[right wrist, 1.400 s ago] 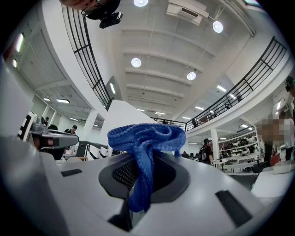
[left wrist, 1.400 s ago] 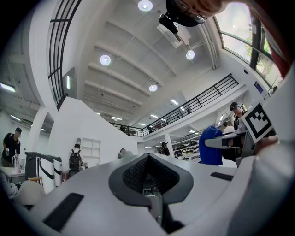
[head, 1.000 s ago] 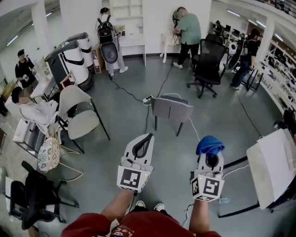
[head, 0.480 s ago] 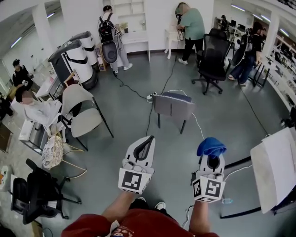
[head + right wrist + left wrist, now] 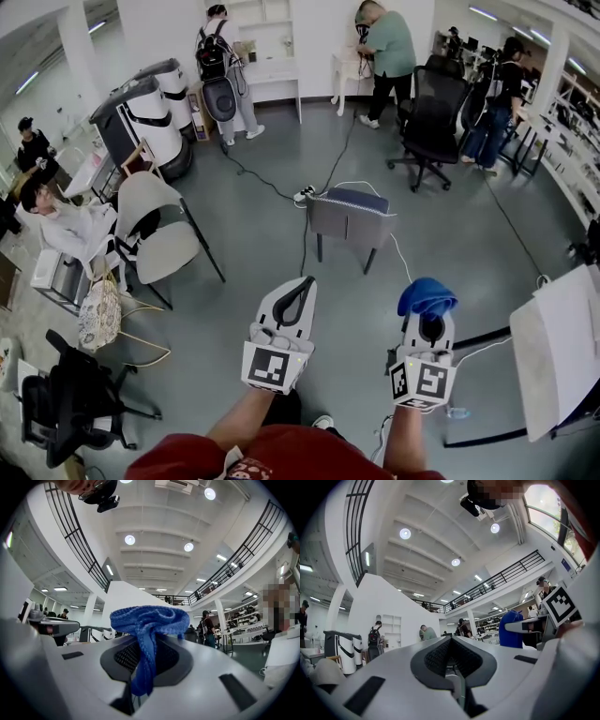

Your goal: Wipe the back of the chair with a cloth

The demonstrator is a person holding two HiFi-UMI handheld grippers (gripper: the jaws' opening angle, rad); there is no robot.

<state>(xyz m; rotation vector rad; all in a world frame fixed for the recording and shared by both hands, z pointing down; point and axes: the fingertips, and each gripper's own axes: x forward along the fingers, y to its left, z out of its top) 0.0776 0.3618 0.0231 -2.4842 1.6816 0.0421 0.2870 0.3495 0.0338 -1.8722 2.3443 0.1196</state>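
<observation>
1. Far left stands a beige chair [image 5: 155,225] with a person seated just beside it. Neither gripper points at it, so I do not take it for my target.
2. The left gripper [image 5: 302,284] is held out over bare floor. Its jaws are pressed together with nothing between them. In the left gripper view the pads [image 5: 440,654] meet, and past them there is only the hall.
3. Dead ahead, between the lines of the two grippers and well apart from both, is a grey chair [image 5: 349,217] with its back panel turned toward me. I judge this is the one to wipe. A power strip [image 5: 302,198] lies on the floor just beside it (cables trail from it toward me).
4. The right gripper [image 5: 428,323] is clamped on the blue cloth [image 5: 427,294]. The cloth is bunched above the tips, and the right gripper view shows a tail of it running down between the jaws. A white table [image 5: 562,347] sits off to the right.
5. This looks like the approach step, since no wiping has begun. The next move calls for walking in past the cables. Then the right gripper goes forward, tilted so the bunched cloth rather than the hard tips meets the chair's back.
</observation>
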